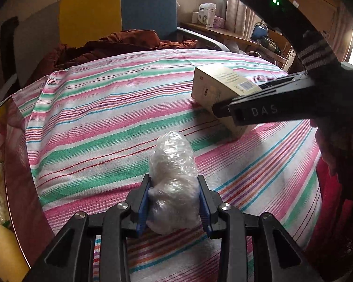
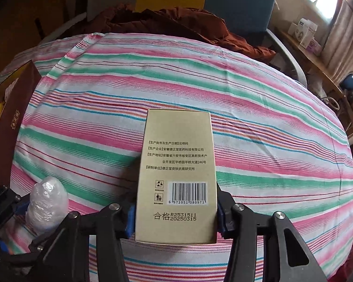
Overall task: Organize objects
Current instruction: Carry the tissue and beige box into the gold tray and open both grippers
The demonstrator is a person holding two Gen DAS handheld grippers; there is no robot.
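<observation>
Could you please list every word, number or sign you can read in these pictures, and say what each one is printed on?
"合格 R2531511 20250315": gold box, near end of the top face.
"6 972051 380971": under the barcode on that box.
Four bracketed lines of Chinese maker's details higher on that face: too small to quote reliably.
Recycling and bin signs: beside the barcode.
"DAS": right gripper, on its black side.
Gold characters on the dark red box: blurred.

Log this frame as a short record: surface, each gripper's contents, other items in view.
surface: striped cloth
left gripper: shut on clear plastic bundle
right gripper: shut on beige carton, barcode side facing the camera
carton pose: tilted, a lower corner at the cloth in the left wrist view
dark red box: at the cloth's left edge, open, contents unclear
background: brown garment, blue chair
</observation>
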